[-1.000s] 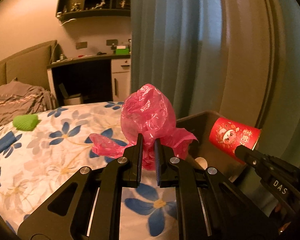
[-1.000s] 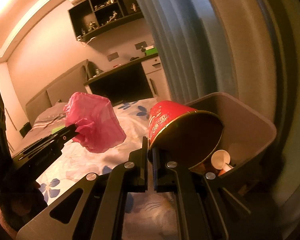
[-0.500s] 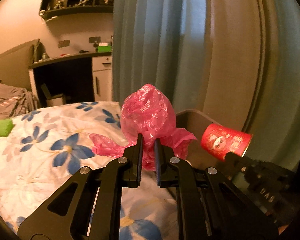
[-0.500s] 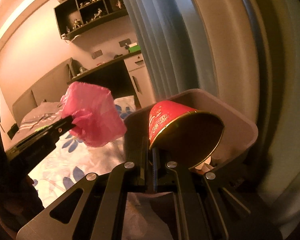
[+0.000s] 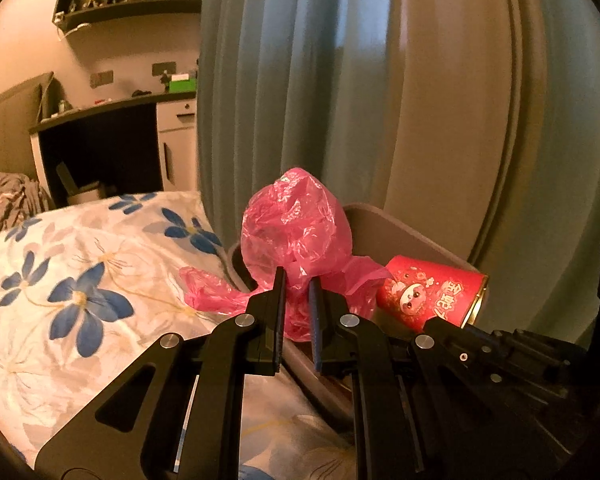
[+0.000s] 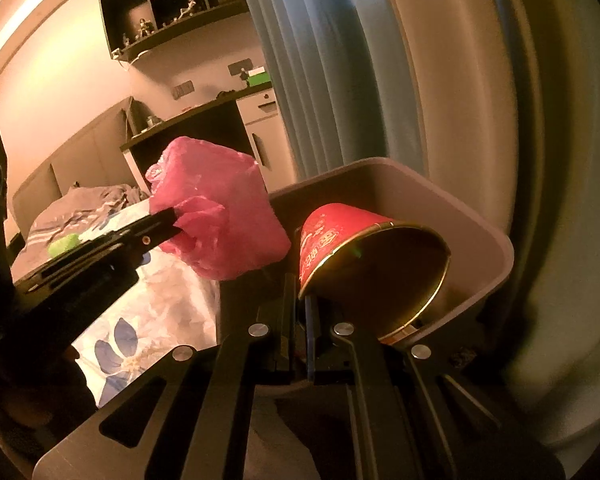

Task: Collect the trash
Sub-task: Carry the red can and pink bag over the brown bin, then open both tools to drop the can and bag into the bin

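Left tool (image 5: 296,280) was clamped nearly closed on the crumpled pink plastic bag (image 5: 296,228), jaws pinching its lower folds, most of the bag ballooning up above the tips. Right tool (image 6: 300,300) was pinched just as tight on the rim of the red paper cup (image 6: 340,236), cup lying on its side, long axis roughly across the tool, open gold-lined mouth facing back toward the wrist camera and down to the right. Key relation: both items sat over or at the edge of the grey trash bin (image 6: 480,216). In the right wrist view the cup hung inside the bin's outline, clearly above the opening; the bag overlapped only the bin's near-left rim, bed side. In the left wrist view the bin (image 5: 404,232) showed directly behind and under the bag, with the cup (image 5: 432,296) just to its right. So the right tool looked better placed for release; my read was the left one wanted a bit more travel toward the curtain (image 5: 300,80) before letting go, else the light bag could drift onto the floral bedspread (image 5: 80,280). Bin contents: mostly hidden by the cup, couldn't tell. A small green item (image 6: 64,244) lay well back on the bed.
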Motion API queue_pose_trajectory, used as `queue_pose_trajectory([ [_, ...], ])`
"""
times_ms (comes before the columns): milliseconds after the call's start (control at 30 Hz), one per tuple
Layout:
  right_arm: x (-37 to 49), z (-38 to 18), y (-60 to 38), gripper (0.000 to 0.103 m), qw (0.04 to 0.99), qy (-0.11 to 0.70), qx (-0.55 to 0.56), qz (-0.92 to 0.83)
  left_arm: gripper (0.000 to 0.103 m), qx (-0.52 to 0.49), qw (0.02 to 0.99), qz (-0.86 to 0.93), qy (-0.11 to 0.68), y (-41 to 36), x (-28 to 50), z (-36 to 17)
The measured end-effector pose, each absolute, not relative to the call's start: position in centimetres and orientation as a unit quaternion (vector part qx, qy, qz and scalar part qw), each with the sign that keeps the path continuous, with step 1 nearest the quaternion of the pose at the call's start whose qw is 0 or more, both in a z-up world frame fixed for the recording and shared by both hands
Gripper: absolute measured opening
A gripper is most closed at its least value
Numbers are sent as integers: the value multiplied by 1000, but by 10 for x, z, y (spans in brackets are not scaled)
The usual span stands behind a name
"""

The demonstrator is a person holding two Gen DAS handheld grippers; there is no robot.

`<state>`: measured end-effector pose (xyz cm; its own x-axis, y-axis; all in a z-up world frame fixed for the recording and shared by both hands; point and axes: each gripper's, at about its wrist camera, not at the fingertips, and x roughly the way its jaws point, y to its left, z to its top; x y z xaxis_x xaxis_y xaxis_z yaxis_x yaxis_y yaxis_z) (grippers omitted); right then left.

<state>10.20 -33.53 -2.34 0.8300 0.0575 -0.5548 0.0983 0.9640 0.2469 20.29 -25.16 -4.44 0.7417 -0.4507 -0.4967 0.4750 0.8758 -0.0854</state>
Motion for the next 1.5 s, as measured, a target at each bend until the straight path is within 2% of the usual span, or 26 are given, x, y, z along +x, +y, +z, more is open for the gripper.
queue_pose_trajectory([
  [800, 109, -28, -342, 6, 942, 307, 134, -15, 11, 22, 919, -272, 284, -265, 218, -60],
  [1000, 108, -26, -344, 15, 943, 306, 133, -17, 11, 22, 916, -281, 286, -268, 219, -63],
  [1100, 105, -26, -345, 27, 944, 302, 133, -18, 12, 22, 914, -285, 287, -270, 218, -64],
  [1233, 100, -25, -347, 30, 946, 296, 133, -27, 15, 20, 911, -291, 292, -270, 219, -67],
  [1333, 94, -23, -352, 39, 947, 286, 137, -39, 20, 22, 909, -292, 296, -271, 219, -69],
  [1400, 89, -20, -357, 41, 949, 278, 144, -46, 29, 21, 908, -294, 298, -271, 219, -70],
  [1467, 85, -18, -360, 48, 950, 269, 149, -50, 53, 20, 908, -294, 297, -271, 217, -70],
  [1500, 84, -16, -361, 49, 951, 266, 150, -51, 57, 19, 910, -293, 294, -269, 215, -69],
])
